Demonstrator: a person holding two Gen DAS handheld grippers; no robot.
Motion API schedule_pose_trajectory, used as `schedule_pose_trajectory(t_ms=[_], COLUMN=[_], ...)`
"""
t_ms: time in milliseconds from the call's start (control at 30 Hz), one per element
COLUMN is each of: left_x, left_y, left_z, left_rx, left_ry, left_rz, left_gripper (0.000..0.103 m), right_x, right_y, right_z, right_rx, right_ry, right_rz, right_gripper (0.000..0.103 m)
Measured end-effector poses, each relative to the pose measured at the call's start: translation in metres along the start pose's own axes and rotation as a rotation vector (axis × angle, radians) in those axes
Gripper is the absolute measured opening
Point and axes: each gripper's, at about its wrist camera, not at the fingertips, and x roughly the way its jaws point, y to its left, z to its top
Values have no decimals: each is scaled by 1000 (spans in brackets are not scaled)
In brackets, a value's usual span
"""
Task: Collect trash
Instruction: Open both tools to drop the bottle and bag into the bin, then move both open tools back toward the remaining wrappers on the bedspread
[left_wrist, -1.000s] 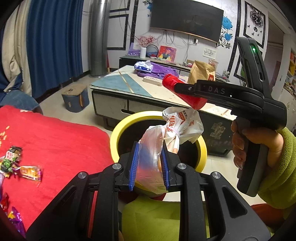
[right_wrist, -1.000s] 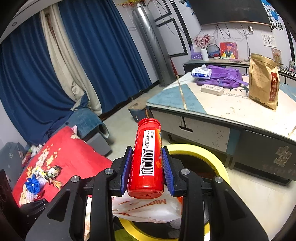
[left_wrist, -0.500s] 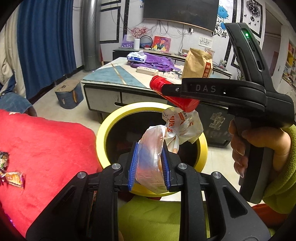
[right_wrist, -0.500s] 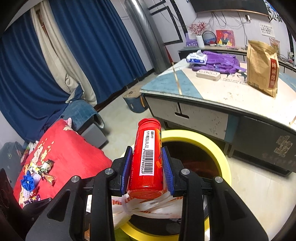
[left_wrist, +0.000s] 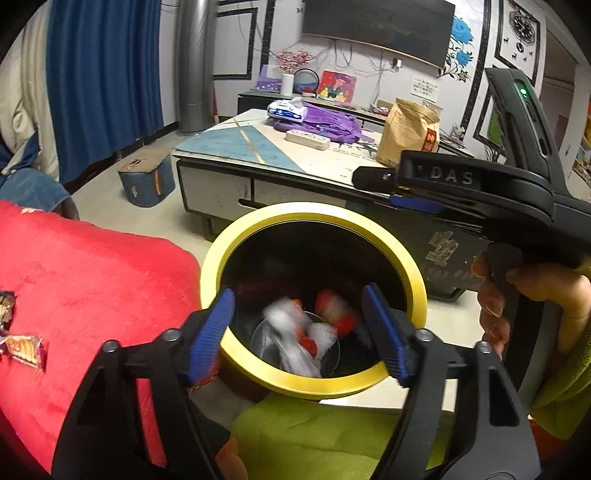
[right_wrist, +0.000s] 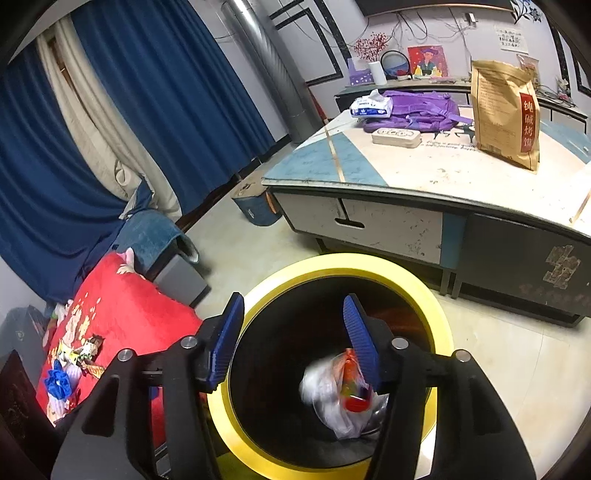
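Observation:
A round bin with a yellow rim (left_wrist: 255, 229) (right_wrist: 369, 263) stands on the floor beside the red cushion. Inside it, blurred, lie a white plastic bag (left_wrist: 291, 343) (right_wrist: 325, 398) and a red bottle (left_wrist: 338, 310) (right_wrist: 352, 387). My left gripper (left_wrist: 299, 336) is open and empty over the bin's mouth. My right gripper (right_wrist: 293, 339) is open and empty over the bin too; it shows from the side in the left wrist view (left_wrist: 417, 188), above the bin's far rim.
A red cushion (left_wrist: 85, 280) (right_wrist: 122, 314) with candy wrappers (left_wrist: 24, 347) (right_wrist: 79, 352) lies left of the bin. A low table (left_wrist: 280, 155) (right_wrist: 424, 166) behind the bin holds a brown paper bag (right_wrist: 506, 110), purple bag and tissue pack. A small box (left_wrist: 146, 177) sits on the floor.
Both grippers opened. The plastic bag left the left gripper and the red bottle left the right gripper; both dropped into the bin.

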Motion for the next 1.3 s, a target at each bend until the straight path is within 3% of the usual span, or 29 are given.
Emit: schedule_pose_trajectory(t_ms=[67,233,567,1300], left_x=[-2,-12,-36,-104], left_y=[1,3,25,77], left_z=[-1,-2,-3,-9], left_rx=[-5,-23,-102,-228], left_ry=[-1,-20,-66,-219], left_rz=[2,19,70,233], left_gripper=[78,92,92,92], right_x=[-3,-10,-20,-47], right_y=[1,10,35,91], right_z=[0,0,-6,-20], right_rx=[-4,-51,-140,-261], right_ry=[-11,-43,-74,-117], right_rz=[-4,-21,-16,82], right_gripper=[60,66,77,85])
